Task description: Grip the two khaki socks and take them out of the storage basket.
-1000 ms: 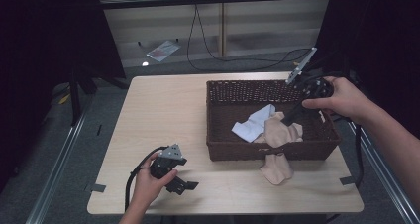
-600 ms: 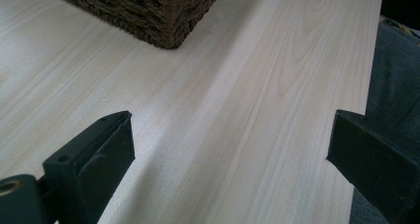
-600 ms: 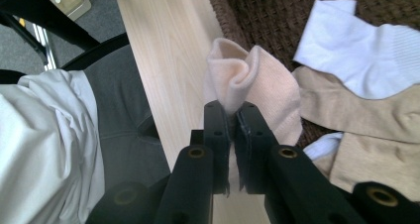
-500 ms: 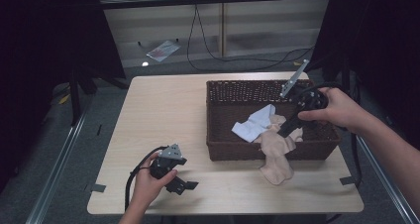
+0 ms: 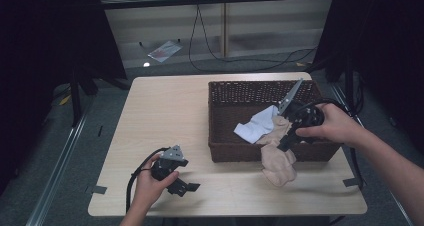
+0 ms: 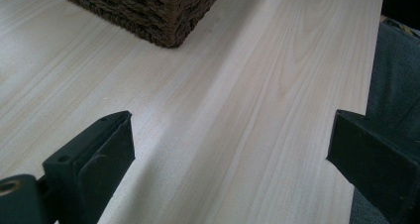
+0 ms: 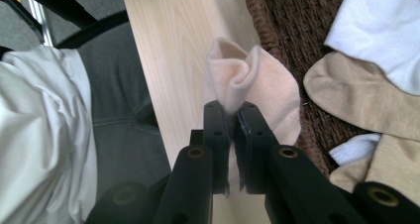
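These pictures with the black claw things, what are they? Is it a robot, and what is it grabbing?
It isn't a robot. A person sits at a wooden table and holds a black pinching tool, called a gripper, in each hand. One picture comes from a camera high above the table. The other two come from small cameras riding on the grippers, so you look along their black jaws.

On the table stands a dark wicker basket with a white sock and a tan sock inside. The right gripper is pinched shut on a pale pink sock that hangs over the basket's front edge. The left gripper sits low over the bare table near the front, with its jaws wide open and nothing between them.
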`<action>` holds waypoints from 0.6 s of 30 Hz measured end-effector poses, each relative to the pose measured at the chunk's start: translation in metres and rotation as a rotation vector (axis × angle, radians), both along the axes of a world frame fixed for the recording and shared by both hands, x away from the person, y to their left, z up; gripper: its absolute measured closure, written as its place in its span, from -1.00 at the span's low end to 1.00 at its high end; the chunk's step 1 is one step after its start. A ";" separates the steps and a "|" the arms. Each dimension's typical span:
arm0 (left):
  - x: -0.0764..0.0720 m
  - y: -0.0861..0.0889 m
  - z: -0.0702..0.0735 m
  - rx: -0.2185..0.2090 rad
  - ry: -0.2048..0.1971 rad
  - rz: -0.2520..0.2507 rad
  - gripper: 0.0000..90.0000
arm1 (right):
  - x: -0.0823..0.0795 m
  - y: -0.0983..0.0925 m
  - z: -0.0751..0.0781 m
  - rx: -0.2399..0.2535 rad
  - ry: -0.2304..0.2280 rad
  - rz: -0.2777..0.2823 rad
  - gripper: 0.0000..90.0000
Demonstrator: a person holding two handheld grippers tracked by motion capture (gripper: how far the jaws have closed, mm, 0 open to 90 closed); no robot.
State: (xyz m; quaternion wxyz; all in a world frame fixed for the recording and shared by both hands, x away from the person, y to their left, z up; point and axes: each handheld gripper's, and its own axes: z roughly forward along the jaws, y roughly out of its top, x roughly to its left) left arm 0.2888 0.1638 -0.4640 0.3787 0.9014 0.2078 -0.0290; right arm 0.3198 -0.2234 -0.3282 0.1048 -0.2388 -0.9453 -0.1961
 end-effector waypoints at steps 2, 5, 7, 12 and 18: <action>0.000 0.000 0.000 0.003 -0.003 -0.006 -0.91 | -0.002 0.002 -0.005 -0.010 -0.001 0.001 0.88; -0.001 0.000 0.000 -0.009 0.003 0.002 -0.91 | -0.003 0.005 -0.014 -0.016 0.000 0.013 0.88; -0.001 0.000 0.000 -0.010 0.003 0.003 -0.91 | -0.004 0.008 -0.020 -0.029 0.001 0.015 0.88; -0.001 0.001 0.001 0.001 -0.004 -0.007 -0.91 | -0.004 0.014 -0.034 -0.051 0.003 0.031 0.86; -0.002 0.004 0.002 0.005 -0.004 -0.001 -0.91 | -0.004 0.020 -0.040 -0.040 -0.017 0.021 0.34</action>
